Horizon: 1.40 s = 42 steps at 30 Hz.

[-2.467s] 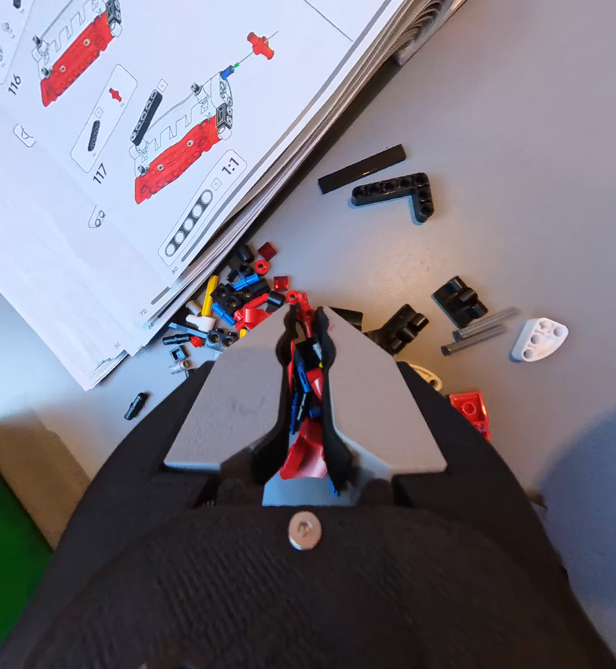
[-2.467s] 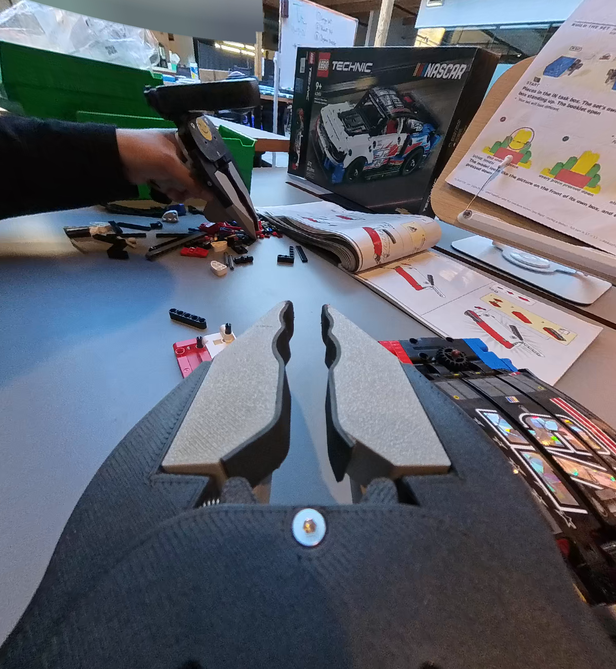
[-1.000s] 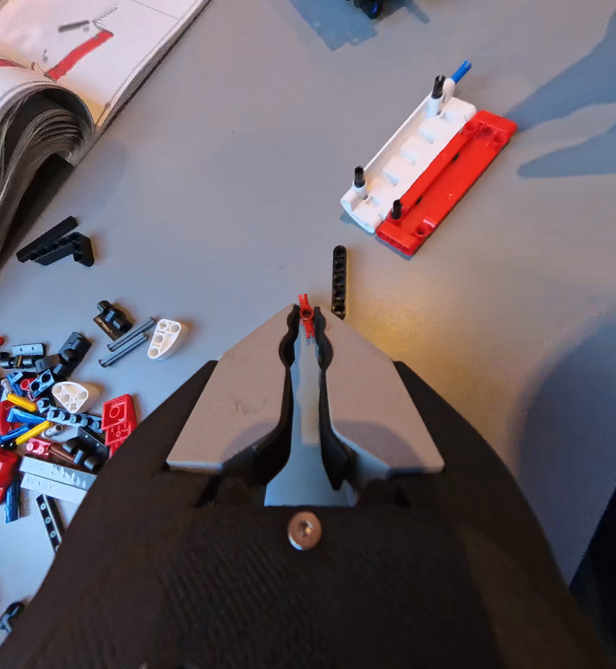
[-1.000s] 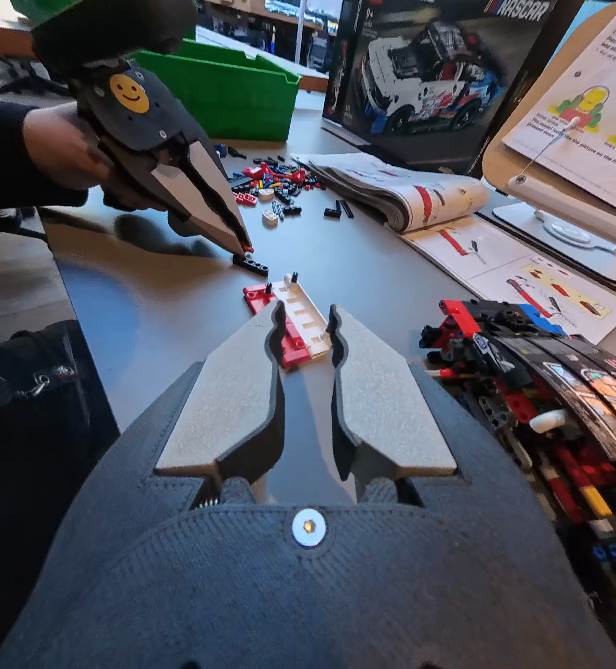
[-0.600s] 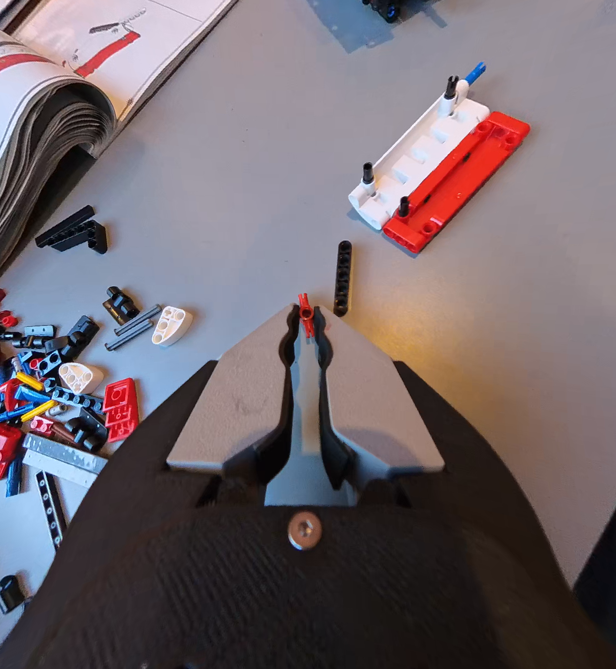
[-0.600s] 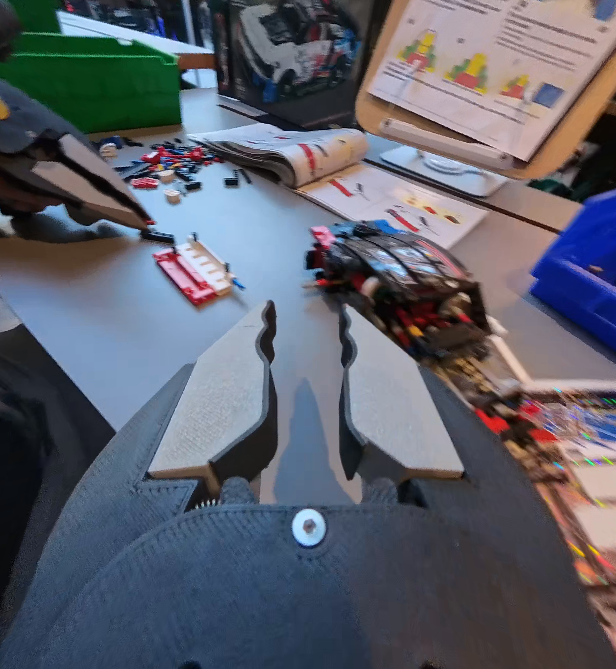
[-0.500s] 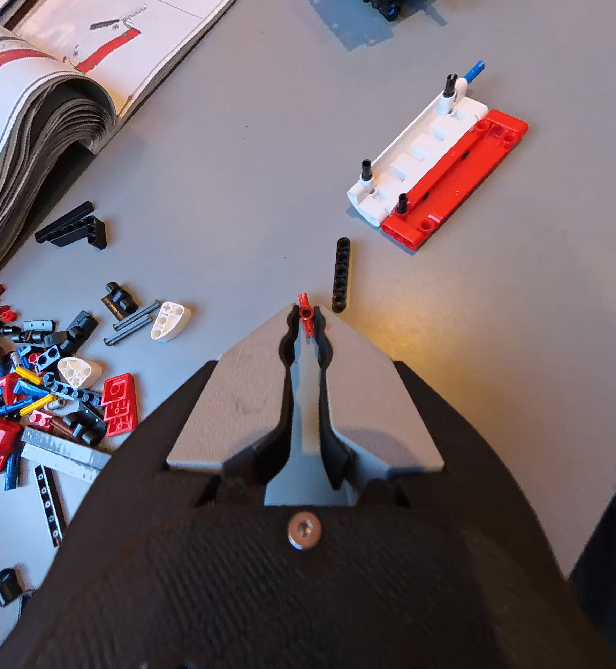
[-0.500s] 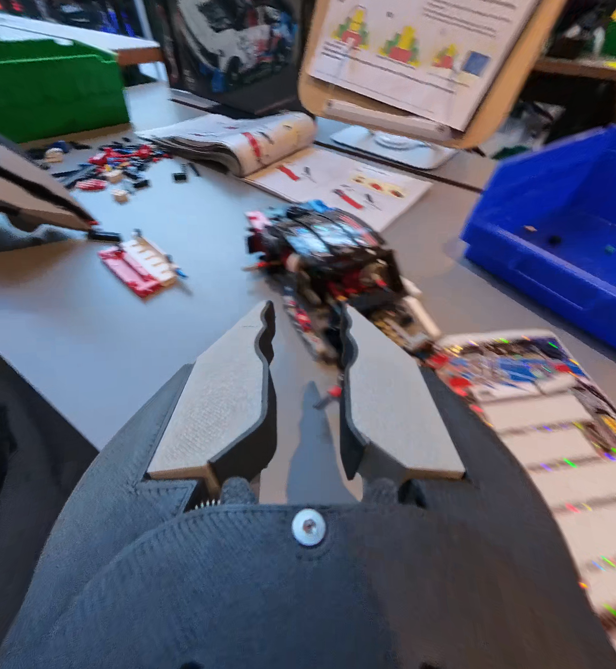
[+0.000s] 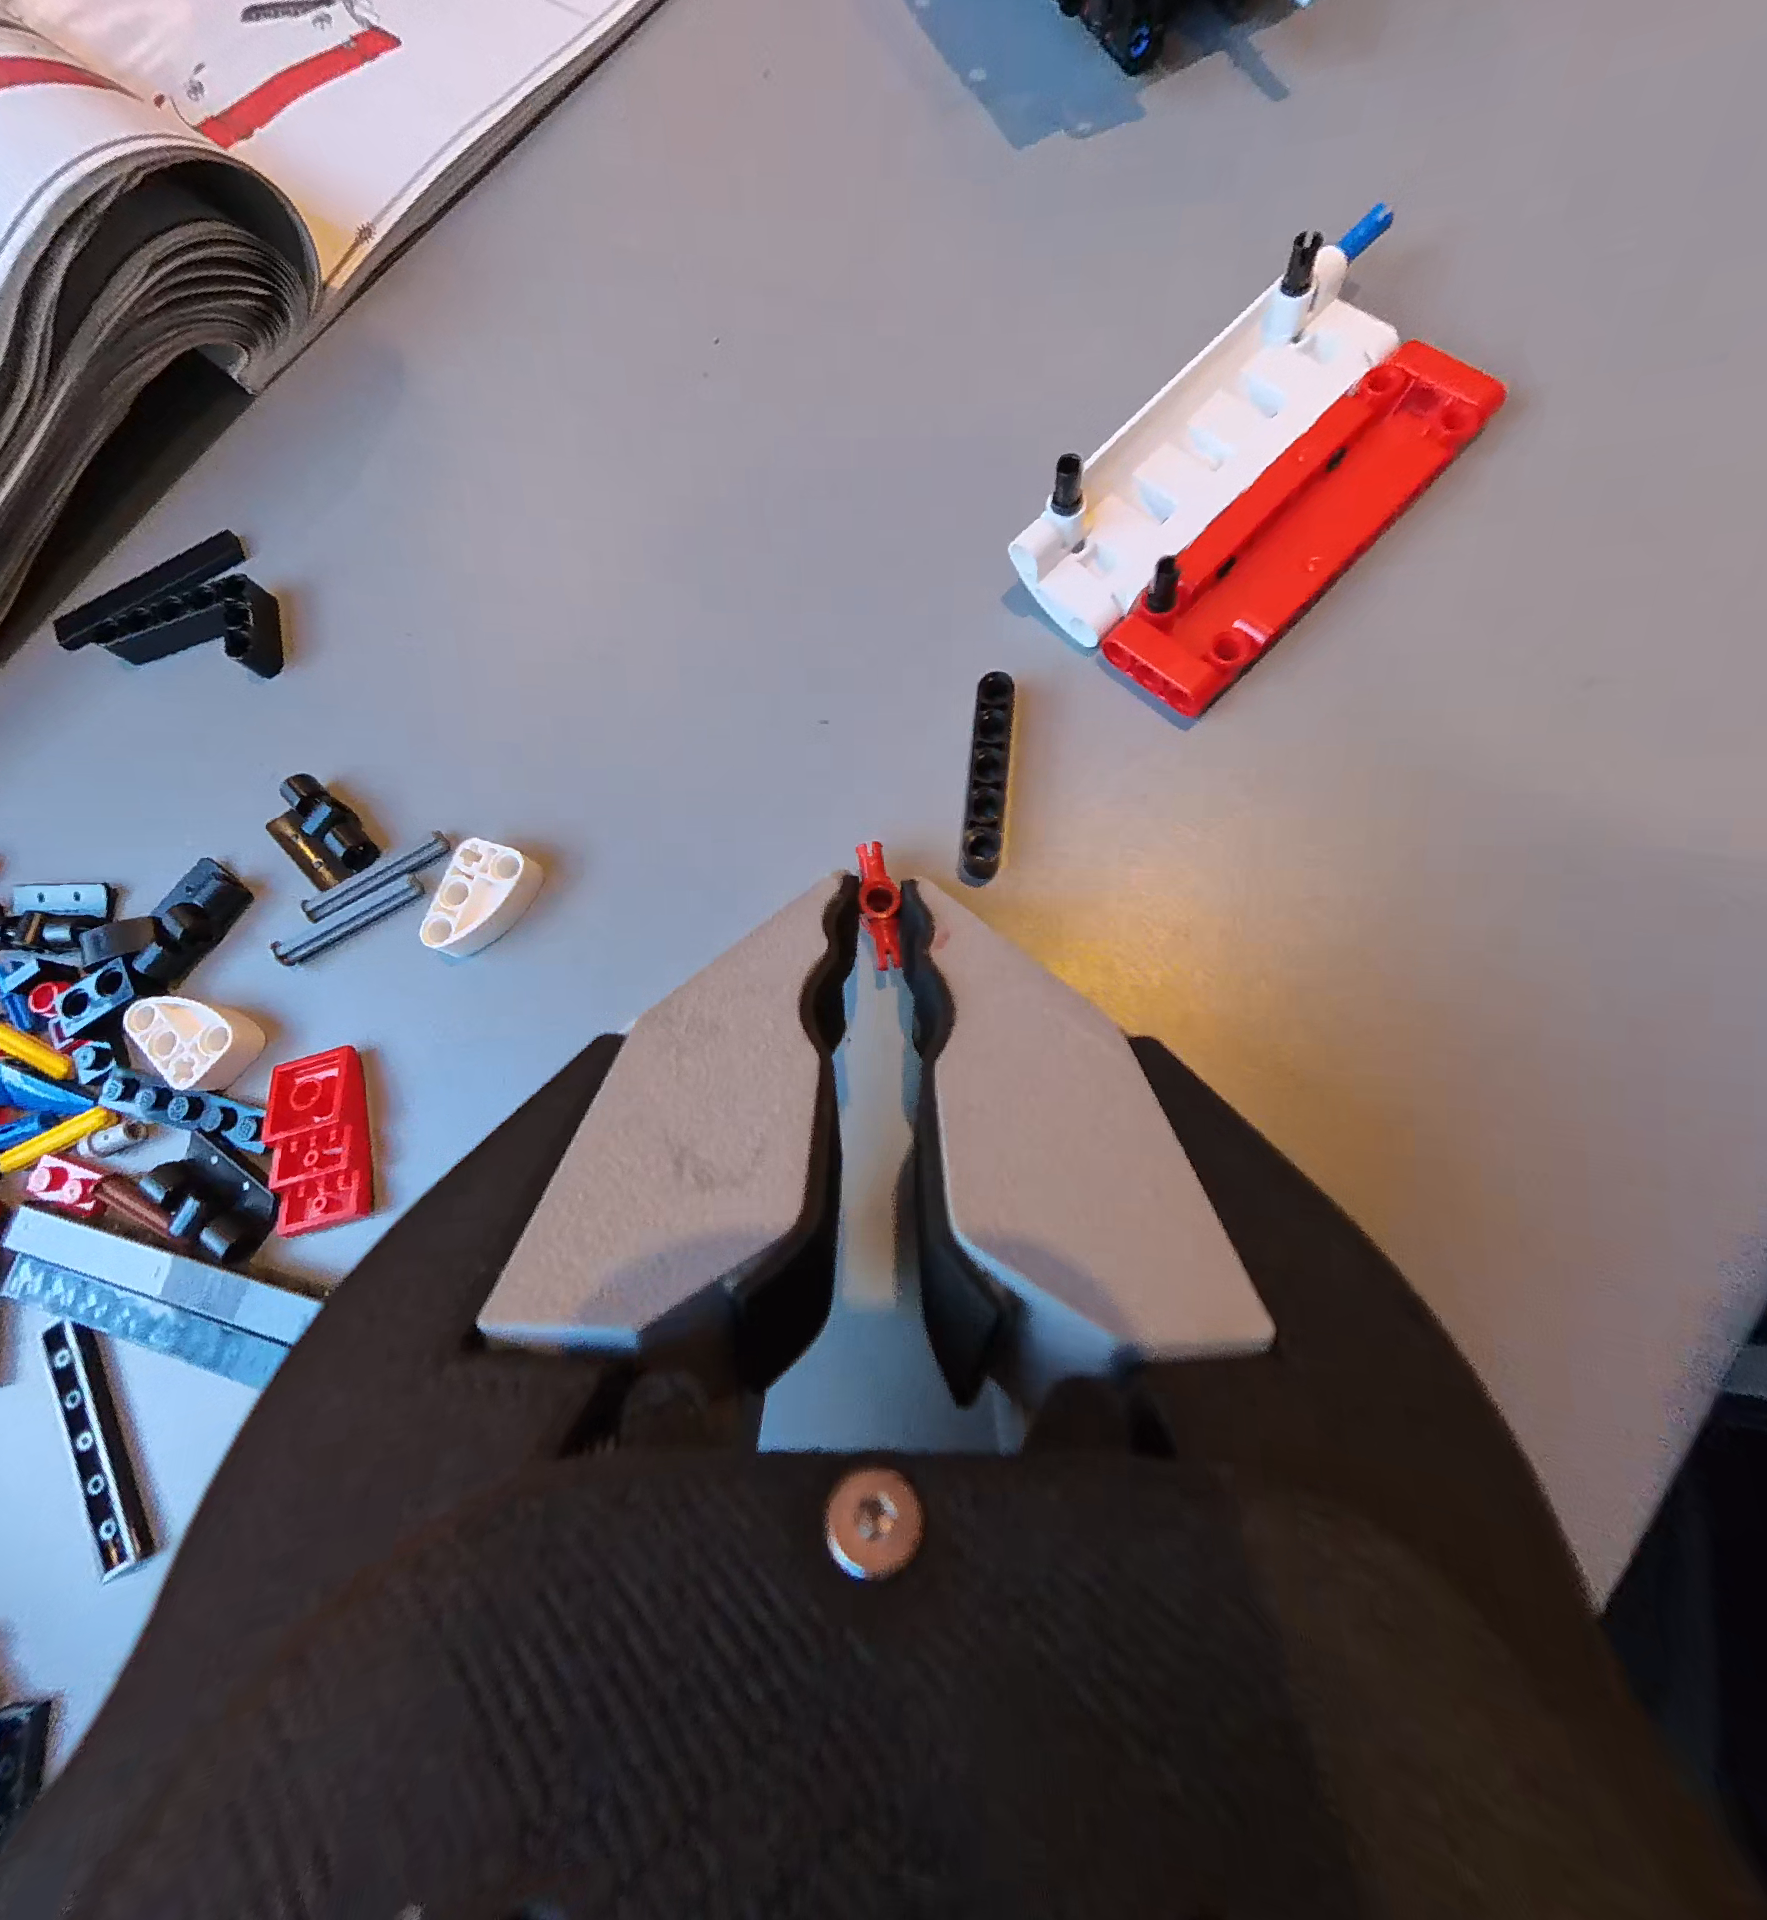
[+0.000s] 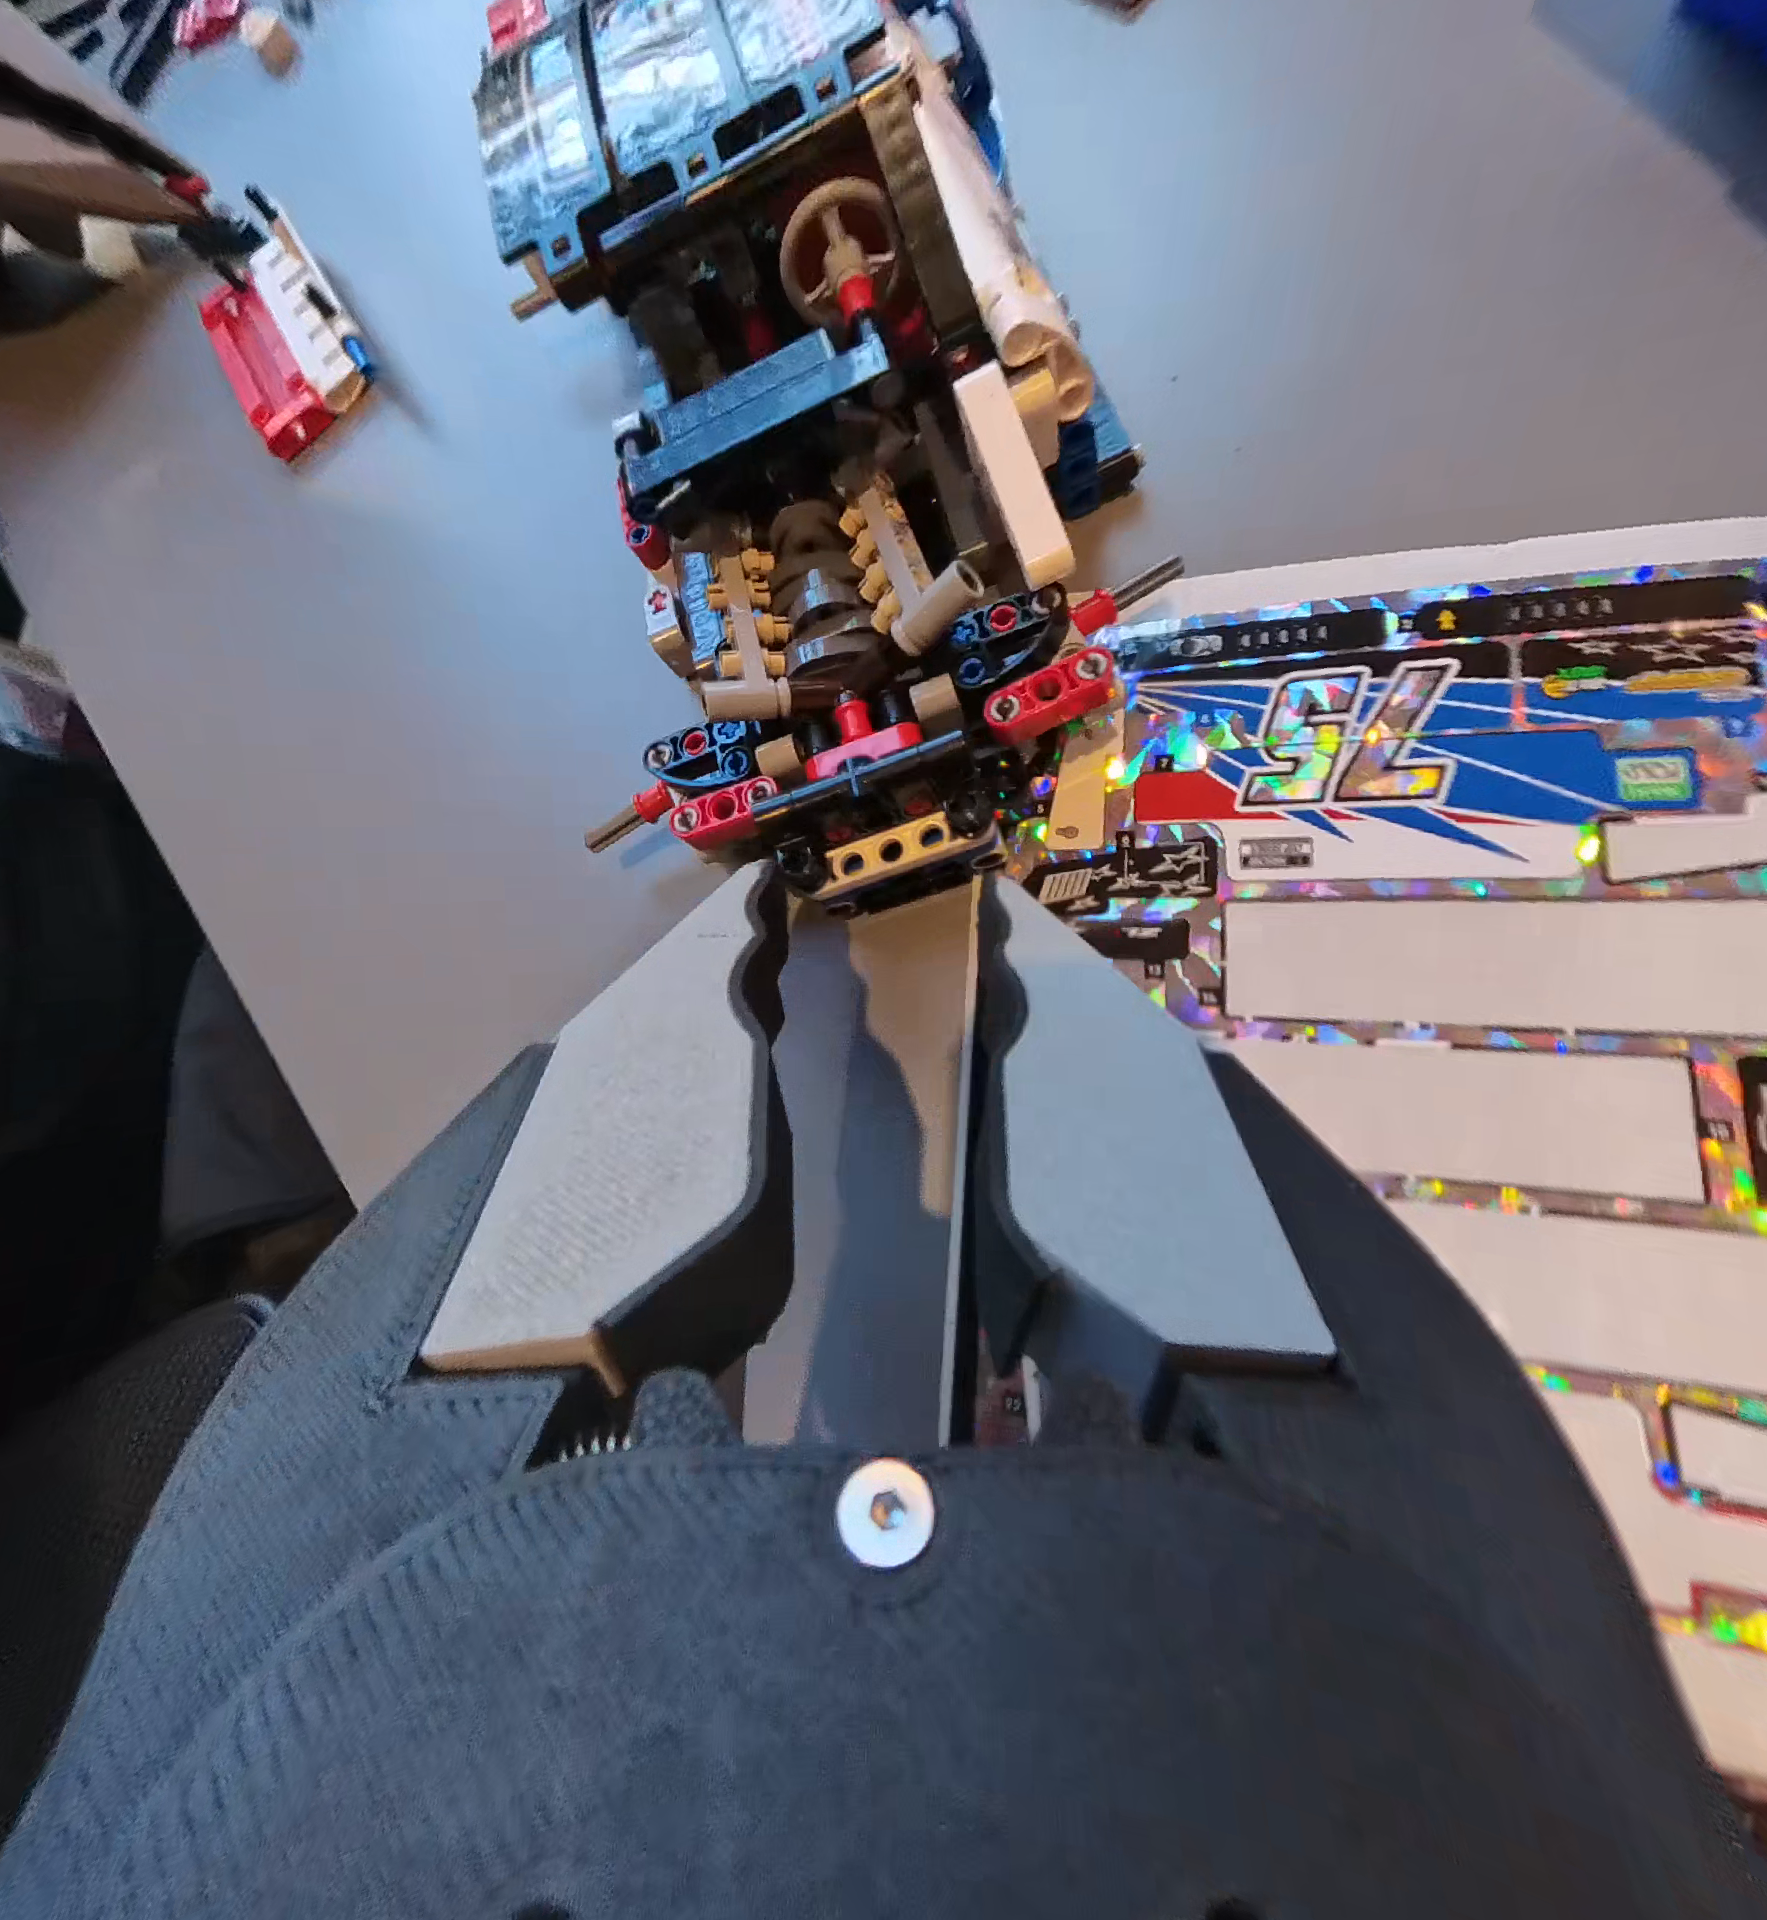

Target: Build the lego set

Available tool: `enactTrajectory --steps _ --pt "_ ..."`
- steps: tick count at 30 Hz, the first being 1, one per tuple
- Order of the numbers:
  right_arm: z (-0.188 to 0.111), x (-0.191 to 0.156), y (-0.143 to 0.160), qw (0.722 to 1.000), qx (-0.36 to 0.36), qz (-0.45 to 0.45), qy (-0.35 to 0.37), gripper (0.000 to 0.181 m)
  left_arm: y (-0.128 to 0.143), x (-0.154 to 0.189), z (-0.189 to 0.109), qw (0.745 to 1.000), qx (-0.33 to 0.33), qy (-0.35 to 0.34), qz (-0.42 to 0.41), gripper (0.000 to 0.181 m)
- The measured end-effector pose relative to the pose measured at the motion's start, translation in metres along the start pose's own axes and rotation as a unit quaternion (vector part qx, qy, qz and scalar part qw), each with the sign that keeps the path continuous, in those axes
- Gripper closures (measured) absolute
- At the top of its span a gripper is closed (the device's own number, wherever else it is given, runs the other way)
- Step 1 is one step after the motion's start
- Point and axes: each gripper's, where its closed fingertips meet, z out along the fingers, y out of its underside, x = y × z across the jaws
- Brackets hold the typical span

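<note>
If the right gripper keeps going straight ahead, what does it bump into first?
Probably the half-built lego car: its near end sits right at the tips of the open right gripper.

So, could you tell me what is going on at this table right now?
A person is building a Lego car with two handheld grippers. The left gripper is shut on a small red pin, held just short of a black beam and a white-and-red panel assembly. The right gripper is open, its tips at the end of the partly built car, beside a sticker sheet. Loose parts lie near the instruction booklet.

both downward, near, sharing red-white panel (image 9: 1258, 525)
</note>
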Motion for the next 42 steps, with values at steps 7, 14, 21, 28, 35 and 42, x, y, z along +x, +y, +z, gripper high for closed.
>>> enactTrajectory --steps 7,14,21,28,35,42 --pt "0.014 -0.005 -0.004 0.997 -0.038 -0.043 -0.048 0.150 -0.007 -0.004 0.000 1.000 0.021 0.012 -0.014 0.177" --pt "0.015 -0.021 -0.008 0.992 -0.066 -0.067 -0.081 0.153 -0.011 -0.003 0.003 1.000 0.024 0.020 0.004 0.177" --pt "-0.013 -0.109 -0.115 0.966 0.214 -0.090 -0.111 0.177 -0.028 0.007 -0.002 0.992 0.075 -0.006 0.104 0.177" --pt "0.117 -0.231 -0.144 0.961 0.162 -0.049 -0.219 0.168 -0.059 0.040 -0.016 0.967 0.139 -0.028 0.211 0.177" --pt "0.181 -0.271 -0.132 0.953 0.081 -0.012 -0.293 0.171 -0.069 0.064 -0.028 0.940 0.180 -0.050 0.284 0.176" --pt "0.177 -0.284 -0.135 0.935 0.081 0.022 -0.345 0.172 -0.077 0.070 -0.039 0.930 0.220 -0.054 0.289 0.177"
